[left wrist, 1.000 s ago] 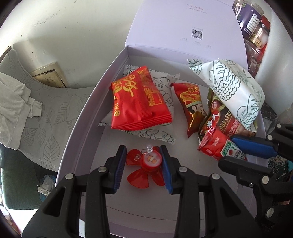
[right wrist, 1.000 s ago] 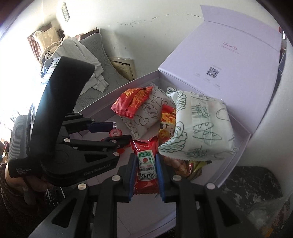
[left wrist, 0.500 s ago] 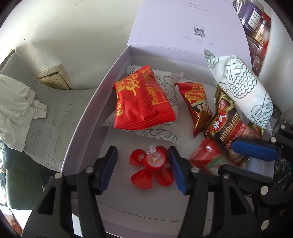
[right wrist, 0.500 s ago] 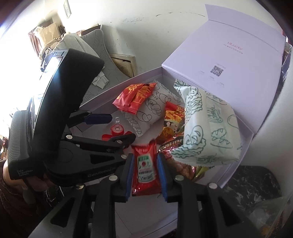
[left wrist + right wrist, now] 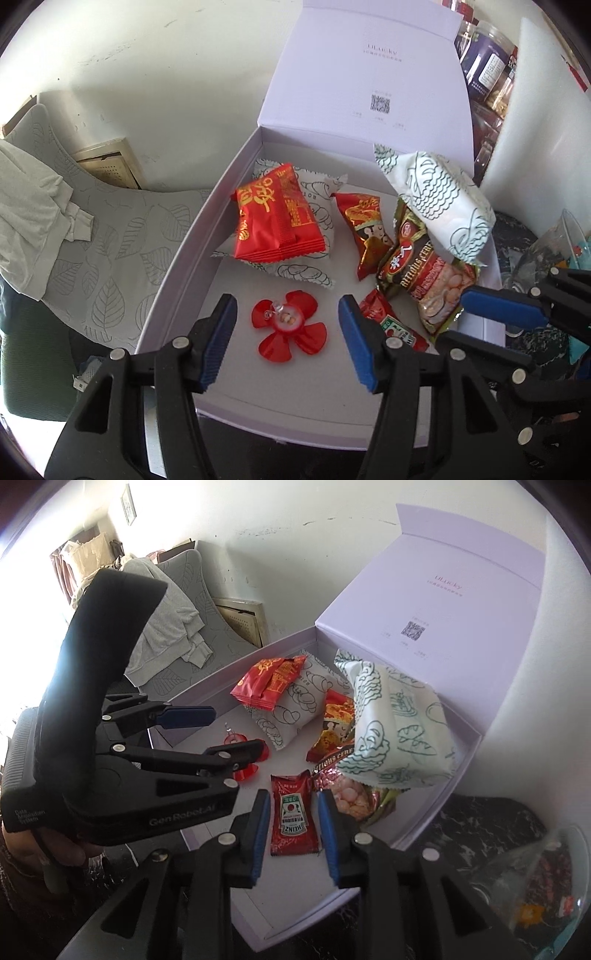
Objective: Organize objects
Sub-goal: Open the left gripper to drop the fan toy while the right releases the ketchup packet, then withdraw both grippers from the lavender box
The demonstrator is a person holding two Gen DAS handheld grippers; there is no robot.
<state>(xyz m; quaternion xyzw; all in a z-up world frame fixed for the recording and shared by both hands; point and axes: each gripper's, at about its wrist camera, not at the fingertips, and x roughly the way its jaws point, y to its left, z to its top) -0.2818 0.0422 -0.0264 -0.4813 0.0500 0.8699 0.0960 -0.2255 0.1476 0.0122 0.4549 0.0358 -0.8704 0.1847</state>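
An open lavender box (image 5: 184, 254) holds several snack packets. On its floor lies a red flower-shaped toy (image 5: 288, 325), between the fingers of my left gripper (image 5: 286, 332), which is open and touches nothing. In the right wrist view a red Heinz ketchup packet (image 5: 293, 812) lies flat on the box floor. My right gripper (image 5: 293, 830) straddles it with jaws opening, and a thin gap shows at each pad. The left gripper (image 5: 221, 731) hangs over the toy (image 5: 245, 771) there. The right gripper (image 5: 476, 325) enters the left wrist view from the right.
A red packet (image 5: 275, 218) lies on a white bread-print one (image 5: 317, 206). A big white-green packet (image 5: 436, 195) leans on a cereal packet (image 5: 424, 273). The lid (image 5: 369, 74) stands upright behind. A grey leaf-print cushion (image 5: 110, 229), jars (image 5: 487, 66) and a plastic bag (image 5: 535, 886) surround the box.
The left gripper let go of the red flower toy, spread wide and drew up and back. The right jaws eased off the ketchup packet, which now rests on the box floor.
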